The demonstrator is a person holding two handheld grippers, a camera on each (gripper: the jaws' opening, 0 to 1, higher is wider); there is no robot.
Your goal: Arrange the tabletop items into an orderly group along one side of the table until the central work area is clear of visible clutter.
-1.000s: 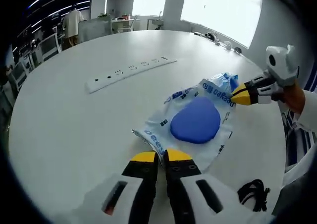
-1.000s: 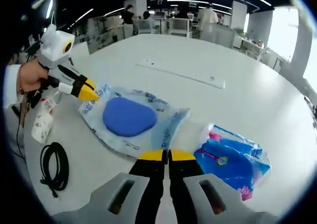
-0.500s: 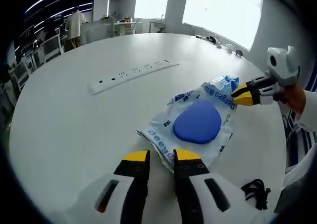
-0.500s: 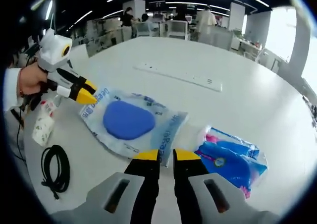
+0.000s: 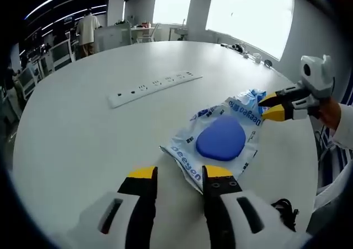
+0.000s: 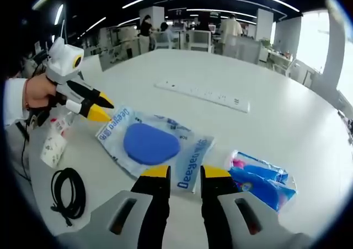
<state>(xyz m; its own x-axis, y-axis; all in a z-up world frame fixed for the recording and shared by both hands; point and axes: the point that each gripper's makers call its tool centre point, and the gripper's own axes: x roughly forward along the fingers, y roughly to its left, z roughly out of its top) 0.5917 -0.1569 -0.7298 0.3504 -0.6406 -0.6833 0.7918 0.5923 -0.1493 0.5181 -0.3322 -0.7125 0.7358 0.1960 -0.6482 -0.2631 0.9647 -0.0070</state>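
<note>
The clear packet with the blue pad [image 5: 222, 140] lies flat near one edge of the round white desk [image 5: 83, 128], with the left gripper [image 5: 177, 176] at one of its ends and the right gripper [image 6: 184, 175] at the opposite end. Both grippers stand with jaws parted and nothing between them, each just off the packet's rim. They look placed at opposite ends so the limp film can be handled from both ends, but neither has hold of it now.

Just beside the packet, by the right gripper, lies a blue tissue pack [image 6: 263, 182], and toward the near desk edge by the left gripper are a small white bottle [image 6: 54, 144] on its side and a coiled black cable [image 6: 67, 189]. These sit fairly close together along that edge, which fits the grouping the task asks for. A long white power strip [image 5: 153, 86] lies well apart, nearer the middle, so by my judgement it keeps the centre from counting as clear.

The desk is smooth, matte and white. Around it is an open office with bright windows, ceiling light strips, chairs, and people standing far off.
</note>
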